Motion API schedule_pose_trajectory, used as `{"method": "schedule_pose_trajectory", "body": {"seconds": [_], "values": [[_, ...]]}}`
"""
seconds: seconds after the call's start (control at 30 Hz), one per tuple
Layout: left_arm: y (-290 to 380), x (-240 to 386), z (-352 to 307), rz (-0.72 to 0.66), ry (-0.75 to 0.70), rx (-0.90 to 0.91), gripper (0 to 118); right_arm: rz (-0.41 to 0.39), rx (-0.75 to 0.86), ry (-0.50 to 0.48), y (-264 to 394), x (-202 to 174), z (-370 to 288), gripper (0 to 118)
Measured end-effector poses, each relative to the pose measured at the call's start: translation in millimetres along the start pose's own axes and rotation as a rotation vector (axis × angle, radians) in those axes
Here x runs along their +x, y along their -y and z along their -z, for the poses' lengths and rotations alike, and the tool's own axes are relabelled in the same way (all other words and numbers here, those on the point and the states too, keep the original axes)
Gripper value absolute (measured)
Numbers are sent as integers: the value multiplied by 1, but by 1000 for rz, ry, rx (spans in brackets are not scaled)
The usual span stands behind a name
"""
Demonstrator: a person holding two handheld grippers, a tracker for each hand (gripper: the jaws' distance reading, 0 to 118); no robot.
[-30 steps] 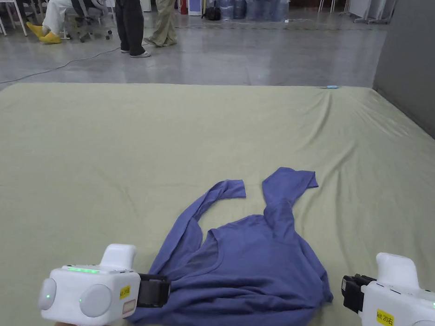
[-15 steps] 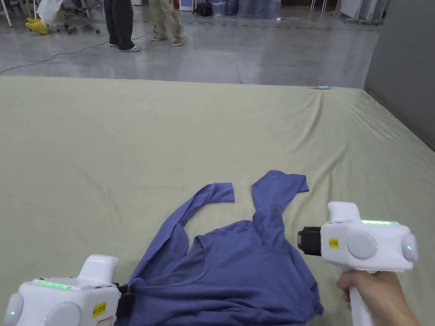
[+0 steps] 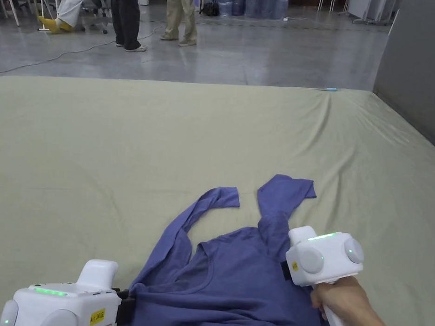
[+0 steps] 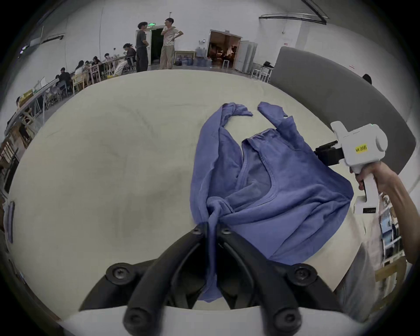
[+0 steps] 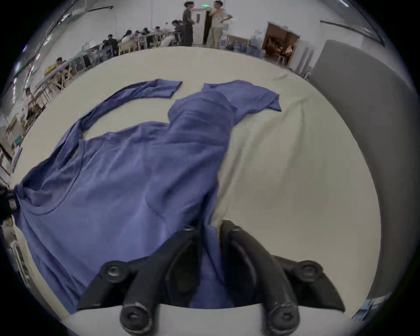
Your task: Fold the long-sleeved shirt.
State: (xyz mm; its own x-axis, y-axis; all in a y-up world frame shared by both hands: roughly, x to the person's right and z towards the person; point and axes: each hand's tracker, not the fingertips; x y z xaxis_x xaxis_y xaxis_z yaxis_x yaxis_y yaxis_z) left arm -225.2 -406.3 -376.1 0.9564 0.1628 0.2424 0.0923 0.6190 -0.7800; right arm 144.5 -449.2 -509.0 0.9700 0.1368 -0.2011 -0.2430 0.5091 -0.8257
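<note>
- Blue long-sleeved knit shirt (image 3: 231,283) lies crumpled on a wide pale-green cloth-covered surface (image 3: 121,131), lower centre of the head view. Body bunched, not yet spread flat.
- Both sleeves trail toward the frame's upper centre; cuffs (image 3: 228,197) and (image 3: 299,185) sit near each other w/ a gap of bare cloth between.
- Left gripper (image 4: 210,227), white handheld tool w/ black jaws, bottom left of the head view. Its own view shows the jaws pressed together on a gathered ridge of the shirt's edge, fabric passing down between them. Likely the anchor corner.
- Right gripper (image 5: 210,224), same make, held by a bare hand (image 3: 337,295) at lower right of the head view, at the shirt's right side below the sleeve. Its own view shows shirt fabric between jaws that are close together, w/ a slim gap visible at the tips; can't tell if both press the cloth.
- Judgement: two grips on opposite sides suggest the aim is to lift & stretch the shirt flat before any fold. Folding proper looks not yet started.
- Background, top left of the head view: people standing (image 3: 124,10) on a grey floor, desks beyond.
</note>
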Motion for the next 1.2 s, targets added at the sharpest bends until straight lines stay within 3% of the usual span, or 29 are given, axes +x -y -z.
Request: {"method": "schedule_pose_trajectory", "body": {"seconds": [0.07,0.13,0.33,0.43,0.63,0.73,0.93,1.07,1.2], "values": [[-1,0,0,-2,-5,3,0,-21,-22,31,-1,0,5,0],[-5,-1,-5,-10,-9,33,0,76,-12,-28,-9,13,-5,0],[-46,-3,-43,-37,14,197,0,220,187,-168,-22,59,-75,0],[-80,0,-66,-46,14,299,0,214,285,-177,-40,73,-112,0],[-167,-5,-101,-6,-68,484,0,245,462,-145,-103,110,-177,0],[-218,-9,-116,-43,-53,511,0,216,551,-92,-146,126,-212,0],[-315,-13,-146,-79,-95,619,0,244,654,4,-234,158,-273,0],[-363,-16,-161,-66,-153,631,0,322,703,95,-274,187,-304,0],[-390,-14,-170,-59,-179,652,0,386,725,117,-290,209,-316,0]]}}
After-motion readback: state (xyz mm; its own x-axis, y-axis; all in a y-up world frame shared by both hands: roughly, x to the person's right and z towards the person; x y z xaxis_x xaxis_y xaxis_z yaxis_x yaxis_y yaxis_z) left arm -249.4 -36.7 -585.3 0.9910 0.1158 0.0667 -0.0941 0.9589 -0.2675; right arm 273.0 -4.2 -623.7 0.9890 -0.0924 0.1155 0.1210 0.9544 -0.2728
